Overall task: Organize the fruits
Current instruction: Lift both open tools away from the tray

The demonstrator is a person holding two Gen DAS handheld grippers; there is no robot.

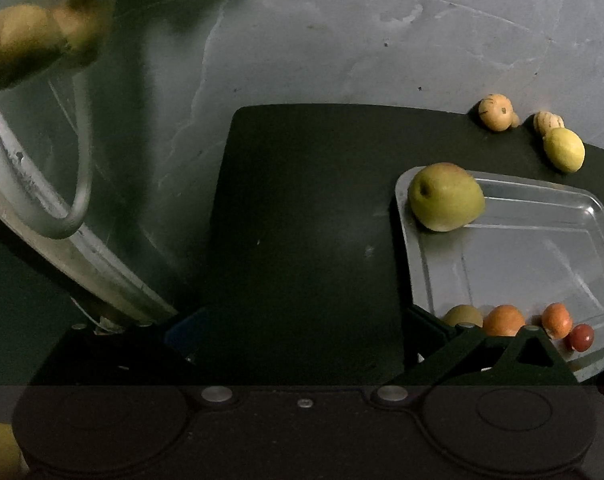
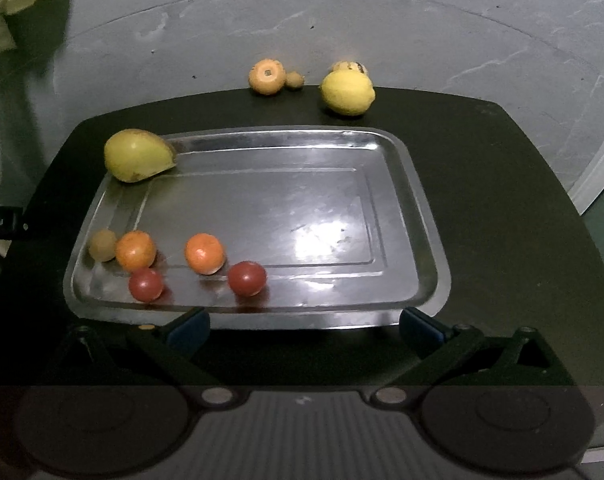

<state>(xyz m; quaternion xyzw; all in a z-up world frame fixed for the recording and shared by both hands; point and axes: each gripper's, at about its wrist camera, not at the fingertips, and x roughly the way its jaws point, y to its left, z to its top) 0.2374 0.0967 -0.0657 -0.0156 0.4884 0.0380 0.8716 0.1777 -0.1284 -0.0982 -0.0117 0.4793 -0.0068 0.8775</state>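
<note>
The right gripper point(image 2: 304, 320), its blue-tipped fingers point(image 2: 189, 330) spread wide and holding nothing, hangs at the near edge of a steel tray point(image 2: 422, 216) on a dark table point(image 2: 502, 200), placed as if to survey the sorting so far. Along the tray's near-left side sit a pale round fruit point(image 2: 103, 245), two orange fruits point(image 2: 135, 251) point(image 2: 204, 253) and two red fruits point(image 2: 145, 285) point(image 2: 247, 278), apparently grouped by size and colour. A green pear point(image 2: 135, 155) rests on the tray's far-left rim, half on and half off. Beyond the far edge, still on the table, wait a striped tan fruit point(image 2: 266, 76), a tiny brown one point(image 2: 294, 79), a lemon point(image 2: 348, 92) and a speckled fruit point(image 2: 349, 66) partly hidden behind it; these look like the pieces left to bring in. In the left wrist view, the left gripper point(image 1: 302, 332) hangs over bare table to the left of the tray, fingers likewise apart and empty. A hand point(image 1: 33, 40) shows blurred at the far left.
</note>
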